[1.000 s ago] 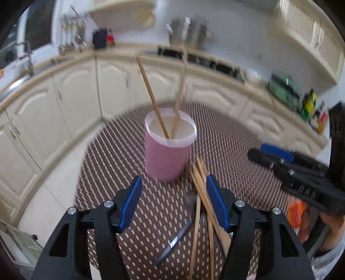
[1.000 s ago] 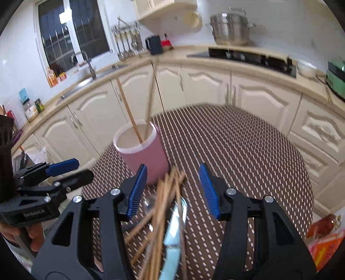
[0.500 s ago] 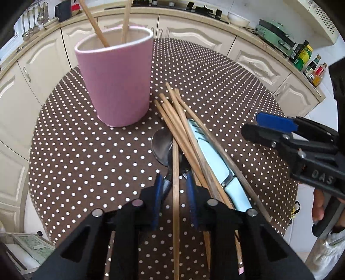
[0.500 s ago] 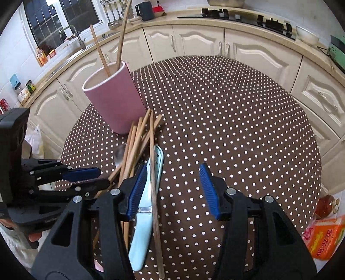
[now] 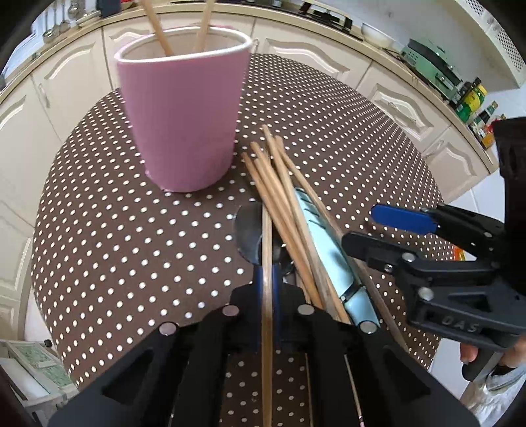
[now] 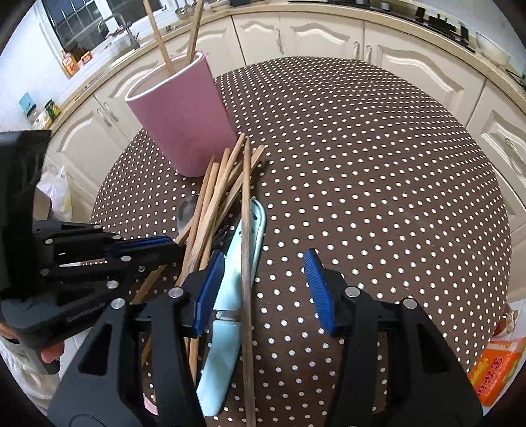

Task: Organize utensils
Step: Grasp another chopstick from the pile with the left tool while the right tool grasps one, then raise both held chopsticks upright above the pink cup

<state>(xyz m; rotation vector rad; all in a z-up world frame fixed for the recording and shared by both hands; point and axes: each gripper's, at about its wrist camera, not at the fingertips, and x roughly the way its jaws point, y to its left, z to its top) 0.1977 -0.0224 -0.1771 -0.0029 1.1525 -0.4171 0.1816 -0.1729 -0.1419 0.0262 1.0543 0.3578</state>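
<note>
- My left tongs (image 5: 268, 276) have just been closing and now clench one chopstick (image 5: 267, 236) from the pile beside the pink cup (image 5: 184, 121).
- My right tongs (image 6: 263, 289) stand released, jaws apart over the light blue knife (image 6: 227, 295) and a long chopstick (image 6: 246, 230), pressing neither.
- The pile lies on the dotted worktop (image 6: 378, 184); two chopsticks (image 6: 157, 36) stand in the cup.

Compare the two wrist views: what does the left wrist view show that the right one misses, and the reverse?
Left wrist only: the left tongs shut on one chopstick, and a green appliance on the counter.
Right wrist only: the window and an orange packet.
Both: the pink cup, the loose chopsticks, the pale-blue knife, the spoon.
</note>
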